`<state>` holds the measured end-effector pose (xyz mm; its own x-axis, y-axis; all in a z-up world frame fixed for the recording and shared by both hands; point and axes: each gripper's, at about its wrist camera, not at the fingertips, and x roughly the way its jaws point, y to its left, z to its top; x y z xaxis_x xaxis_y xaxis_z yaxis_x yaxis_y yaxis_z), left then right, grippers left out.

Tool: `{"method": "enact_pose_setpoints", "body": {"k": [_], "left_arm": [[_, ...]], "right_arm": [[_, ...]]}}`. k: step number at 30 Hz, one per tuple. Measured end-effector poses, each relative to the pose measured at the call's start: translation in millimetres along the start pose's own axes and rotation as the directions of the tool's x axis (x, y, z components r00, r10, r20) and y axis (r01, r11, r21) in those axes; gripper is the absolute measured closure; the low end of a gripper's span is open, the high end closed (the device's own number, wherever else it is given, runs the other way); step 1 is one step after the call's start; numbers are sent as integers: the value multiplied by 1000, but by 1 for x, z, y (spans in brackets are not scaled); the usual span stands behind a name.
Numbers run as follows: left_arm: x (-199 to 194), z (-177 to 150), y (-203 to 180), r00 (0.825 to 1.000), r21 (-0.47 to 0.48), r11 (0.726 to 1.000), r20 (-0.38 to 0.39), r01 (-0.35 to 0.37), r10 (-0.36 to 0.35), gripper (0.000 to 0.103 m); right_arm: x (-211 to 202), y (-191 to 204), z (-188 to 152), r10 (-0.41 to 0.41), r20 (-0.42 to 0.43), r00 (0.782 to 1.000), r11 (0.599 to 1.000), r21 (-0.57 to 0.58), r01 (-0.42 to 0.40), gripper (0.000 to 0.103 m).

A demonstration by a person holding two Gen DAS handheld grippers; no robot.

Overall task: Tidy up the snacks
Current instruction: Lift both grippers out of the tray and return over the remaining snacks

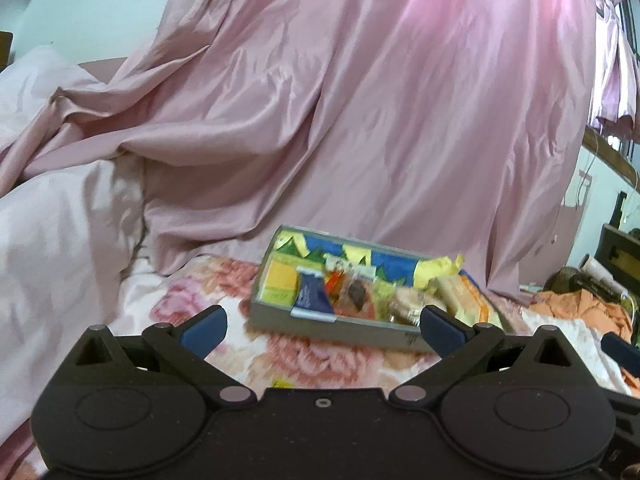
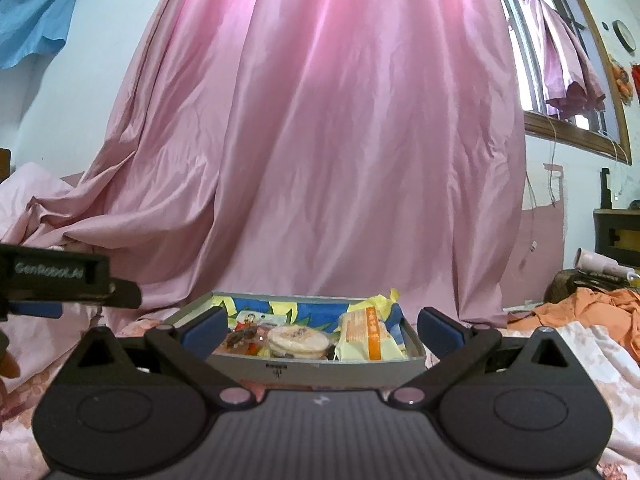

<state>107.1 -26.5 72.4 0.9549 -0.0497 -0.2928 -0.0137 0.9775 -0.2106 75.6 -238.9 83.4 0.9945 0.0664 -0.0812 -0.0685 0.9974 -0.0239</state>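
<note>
A shallow grey box (image 1: 344, 330) with a blue, yellow and green lining sits on a floral bedspread (image 1: 304, 360). It holds several snacks: a dark blue packet (image 1: 312, 296), round rice crackers (image 2: 296, 340) and a yellow-orange wrapped bar (image 2: 368, 338). The box also shows in the right wrist view (image 2: 320, 370), straight ahead. My left gripper (image 1: 324, 326) is open and empty, just short of the box's near wall. My right gripper (image 2: 320, 328) is open and empty, its fingers either side of the box front. The left gripper's body (image 2: 56, 276) shows at the left edge.
A large pink curtain (image 2: 340, 140) hangs behind the box and pools on the bed. Pale pink bedding (image 1: 60, 220) lies at the left. Orange cloth (image 2: 592, 312) is heaped at the right, with dark furniture (image 2: 616, 236) and a window (image 2: 560, 60) beyond.
</note>
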Motion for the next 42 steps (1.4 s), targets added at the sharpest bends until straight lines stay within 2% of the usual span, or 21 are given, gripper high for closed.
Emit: {"method": "enact_pose_setpoints", "body": {"k": [7,12,22,28,36,42], "left_arm": [[-23,-27,23,998,1,999,-56,-37,37,1],[-35,-44,38,994,1,999,-95,-53,53,1],[-36,-72,44,978,45,998,-204,-36,44,1],[-25,-83,49,959,54,998,-277,-45,58,1],[-13,-91,57,942,50,997,-327,-61,74,1],[-7,-95,59,938,62,996,-337,-65,82,1]], "right_arm": [[-25,1,-14,-3,-48,999,1000,-13,3,0],[-38,1,-25,23,-122,992,1000,4,-23,0],[-53,6,-44,33,-241,970,999,-6,-36,0],[-45,8,-58,47,-334,941,999,2,-49,0],[-34,13,-73,62,-407,912,997,-11,-73,0],[-25,16,-81,99,-442,892,994,11,-105,0]]}}
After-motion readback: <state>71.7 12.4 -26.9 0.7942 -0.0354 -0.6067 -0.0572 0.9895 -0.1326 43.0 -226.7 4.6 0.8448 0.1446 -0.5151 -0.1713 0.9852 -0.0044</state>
